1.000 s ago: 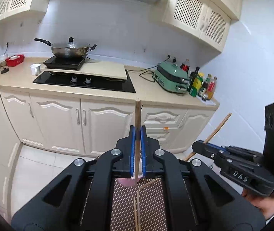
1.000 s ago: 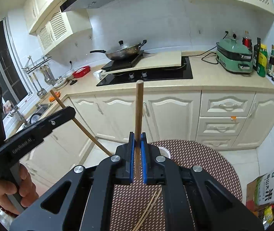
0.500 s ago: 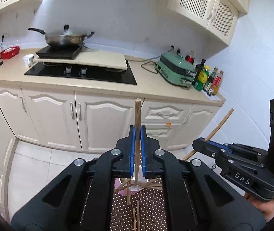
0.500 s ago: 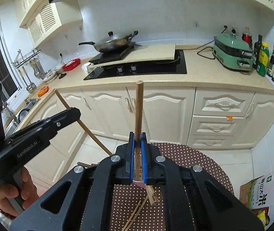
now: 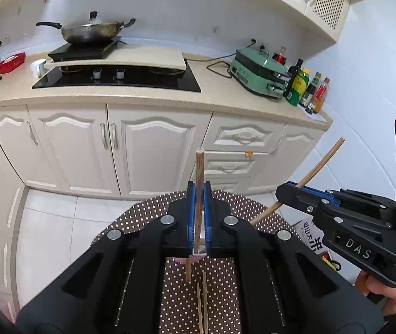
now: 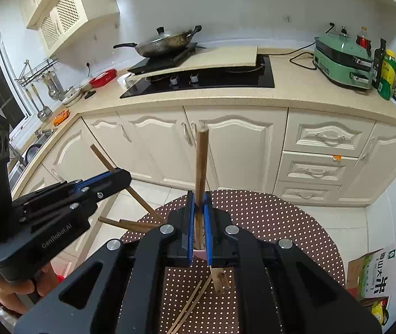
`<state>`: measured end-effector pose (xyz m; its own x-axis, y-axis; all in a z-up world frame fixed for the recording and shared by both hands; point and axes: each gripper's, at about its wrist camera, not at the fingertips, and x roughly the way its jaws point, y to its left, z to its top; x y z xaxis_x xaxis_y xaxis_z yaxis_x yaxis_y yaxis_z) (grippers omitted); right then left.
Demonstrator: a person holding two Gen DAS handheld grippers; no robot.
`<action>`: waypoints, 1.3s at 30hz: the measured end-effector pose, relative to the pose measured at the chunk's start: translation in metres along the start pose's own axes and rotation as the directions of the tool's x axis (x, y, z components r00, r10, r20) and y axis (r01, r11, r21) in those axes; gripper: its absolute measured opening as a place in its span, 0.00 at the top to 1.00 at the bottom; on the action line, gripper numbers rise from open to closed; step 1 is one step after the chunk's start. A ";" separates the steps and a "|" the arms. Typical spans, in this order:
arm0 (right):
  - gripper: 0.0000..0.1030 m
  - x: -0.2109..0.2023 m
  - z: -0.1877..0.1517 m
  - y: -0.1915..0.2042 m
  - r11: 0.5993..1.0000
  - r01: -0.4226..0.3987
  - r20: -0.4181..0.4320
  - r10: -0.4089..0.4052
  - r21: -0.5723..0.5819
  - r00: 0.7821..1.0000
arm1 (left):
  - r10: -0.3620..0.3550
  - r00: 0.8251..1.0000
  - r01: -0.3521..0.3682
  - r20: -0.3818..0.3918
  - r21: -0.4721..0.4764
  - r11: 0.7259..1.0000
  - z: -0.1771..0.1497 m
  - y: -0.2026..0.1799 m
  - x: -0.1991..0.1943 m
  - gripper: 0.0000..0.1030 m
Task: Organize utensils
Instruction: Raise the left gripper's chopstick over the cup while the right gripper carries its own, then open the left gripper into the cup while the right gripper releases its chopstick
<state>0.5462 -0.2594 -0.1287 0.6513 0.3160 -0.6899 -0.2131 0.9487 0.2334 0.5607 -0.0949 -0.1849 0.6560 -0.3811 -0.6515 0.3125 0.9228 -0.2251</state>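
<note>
Both my hands have dropped toward the dotted table (image 5: pixel 148 208) (cup mostly hidden). The left gripper (image 5: pixel 198 217) and right gripper (image 6: pixel 197 222) each stay clamped on a chopstick (image 5: pixel 199 167), ready to set down.

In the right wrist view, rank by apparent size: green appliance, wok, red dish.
1. green appliance, though it sits nearer the camera
2. wok
3. red dish, clearly smallest

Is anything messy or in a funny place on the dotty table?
Yes. Two thin chopsticks lie loose on the dotted tablecloth instead of being stored. On the stove, a pale board lies across the burners, which looks odd. Nothing looks spilled or broken.
</note>
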 end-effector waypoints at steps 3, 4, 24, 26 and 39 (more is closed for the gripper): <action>0.95 0.003 -0.003 0.000 1.000 -0.003 -0.012 0.003 -0.001 1.000 | 0.002 1.000 -0.002 -0.025 0.006 1.000 -0.006 -0.001 0.004 0.94; 0.95 0.004 -0.004 0.000 1.000 -0.004 -0.016 0.004 0.000 1.000 | 0.004 1.000 -0.004 -0.029 0.008 1.000 -0.008 -0.002 0.004 0.94; 0.95 0.034 -0.026 0.001 1.000 0.007 -0.114 -0.006 0.008 0.993 | -0.002 0.992 0.001 -0.123 -0.011 1.000 -0.023 0.002 0.011 0.92; 0.95 0.036 -0.029 0.001 1.000 -0.001 -0.124 0.004 0.022 0.992 | 0.012 0.992 -0.013 -0.127 -0.006 1.000 -0.024 0.002 0.010 0.92; 0.92 0.015 -0.043 0.006 0.997 -0.001 -0.108 0.009 0.075 0.994 | 0.044 0.996 -0.045 -0.079 -0.009 0.999 -0.037 0.006 -0.026 0.55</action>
<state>0.5230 -0.2489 -0.1669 0.5670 0.3235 -0.7575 -0.1590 0.9453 0.2847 0.5201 -0.0775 -0.1959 0.6128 -0.3343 -0.7161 0.2761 0.9396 -0.2023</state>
